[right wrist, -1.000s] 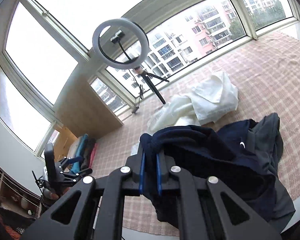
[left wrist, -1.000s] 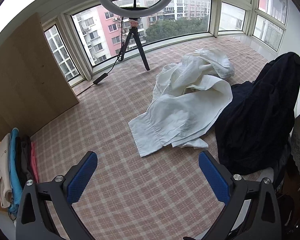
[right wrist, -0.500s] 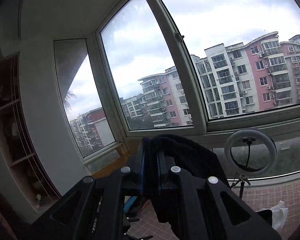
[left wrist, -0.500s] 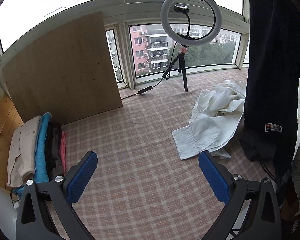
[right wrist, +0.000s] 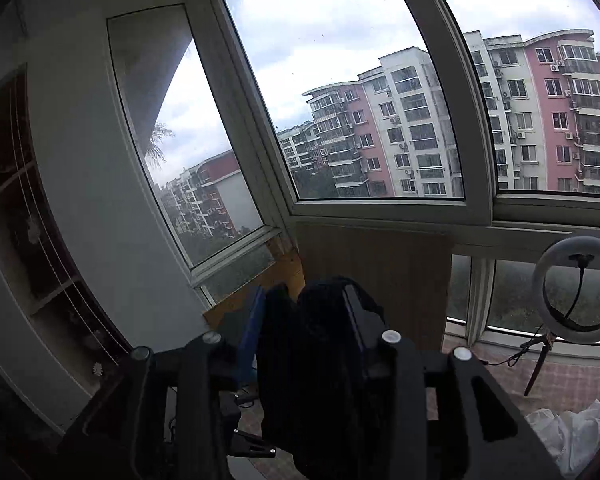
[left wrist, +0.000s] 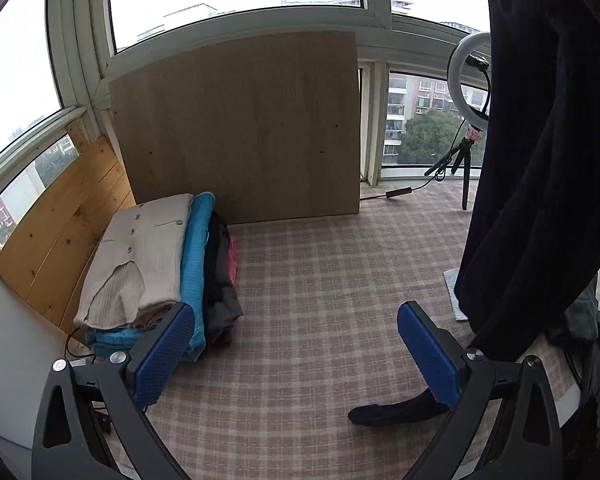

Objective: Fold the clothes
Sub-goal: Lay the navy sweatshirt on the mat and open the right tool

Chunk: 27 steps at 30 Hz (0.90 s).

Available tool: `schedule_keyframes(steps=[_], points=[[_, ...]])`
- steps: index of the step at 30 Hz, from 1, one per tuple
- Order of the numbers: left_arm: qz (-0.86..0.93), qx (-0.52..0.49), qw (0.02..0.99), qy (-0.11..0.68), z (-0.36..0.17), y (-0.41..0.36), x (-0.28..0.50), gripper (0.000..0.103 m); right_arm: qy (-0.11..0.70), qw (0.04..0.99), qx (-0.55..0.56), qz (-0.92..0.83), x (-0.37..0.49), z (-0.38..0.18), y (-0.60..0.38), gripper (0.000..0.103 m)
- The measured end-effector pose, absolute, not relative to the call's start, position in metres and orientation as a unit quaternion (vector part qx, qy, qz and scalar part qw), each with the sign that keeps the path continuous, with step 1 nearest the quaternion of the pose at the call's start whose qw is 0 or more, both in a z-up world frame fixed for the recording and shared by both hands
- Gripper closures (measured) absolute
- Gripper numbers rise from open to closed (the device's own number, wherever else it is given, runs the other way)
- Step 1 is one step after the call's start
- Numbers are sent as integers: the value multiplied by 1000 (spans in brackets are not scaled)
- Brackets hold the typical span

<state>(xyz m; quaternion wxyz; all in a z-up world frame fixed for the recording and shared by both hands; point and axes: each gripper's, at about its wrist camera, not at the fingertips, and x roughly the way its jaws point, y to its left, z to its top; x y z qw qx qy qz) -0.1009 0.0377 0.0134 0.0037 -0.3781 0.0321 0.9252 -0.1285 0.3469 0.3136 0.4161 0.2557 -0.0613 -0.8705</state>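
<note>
Opening: right gripper jaws are parting now, with the dark garment still bunched between them; whether the pads still pinch it, cannot tell.
Garment place: lifted high, hanging as a long dark curtain down the right side of the left wrist view; 1 sleeve end trails on the checked mat by the left gripper's right finger.
Left gripper: released, jaws wide, nothing between the blue pads, aimed down at bare mat.
Meaning for task: judged as the shake-out or re-grip stage; the garment is raised for spreading, not yet laid flat, no fold made on it.
Done pile: folded stack sits at the mat's left edge against the wooden board; beige top on it, blue and dark pieces below.
Waiting: white shirt crumpled on the mat near the ring light.
Change vs 1 s ago: the right jaws were clamped tight on the garment low over the mat; now lifted, view mostly window.
Change, left view: swung left from the white shirt and dark heap to the stack and board.
Risk: the garment may slip free as the jaws part.
</note>
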Motion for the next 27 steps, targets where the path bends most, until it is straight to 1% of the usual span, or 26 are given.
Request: schedule_keyframes(steps=[1,2,5,8,9,11,14,15,19,21,22,23,24,25,26,27], points=[[923,-382,2,33,10,35,-101,1,-50,393,278,-875,-136,289,347,35],[921,-388,1,37,5,33,-101,1,-39,372,292,-881,-141,263,351,35],[913,-406,2,46,-9,32,-102,1,-16,273,353,-895,-160,156,386,35],[904,-425,8,53,-22,38,-105,1,15,136,432,-891,-189,32,433,35],[901,-430,7,56,-26,42,-106,1,10,108,461,-881,-196,-7,447,35],[897,-439,6,58,-34,53,-108,1,-35,99,516,-850,-211,-79,477,35],[891,-452,2,43,-42,71,-109,1,-75,130,545,-825,-230,-140,492,35],[889,-456,2,37,-44,76,-109,1,-65,139,549,-822,-237,-150,488,35],[883,-468,-14,31,-50,97,-107,1,47,152,563,-811,-258,-170,451,35],[881,-472,-20,29,-53,105,-104,1,65,164,565,-806,-267,-180,444,36],[880,-474,-25,28,-54,108,-103,1,64,169,566,-804,-270,-186,446,39],[878,-477,-29,27,-56,110,-102,1,64,175,567,-803,-273,-192,448,53],[877,-479,-33,27,-58,112,-102,1,63,181,567,-801,-276,-197,451,63],[875,-482,-37,27,-60,114,-102,1,53,186,564,-802,-277,-197,458,79],[873,-484,-40,27,-61,115,-103,1,38,192,559,-806,-277,-192,470,90],[872,-487,-43,29,-63,115,-103,1,23,196,553,-810,-276,-187,482,93]])
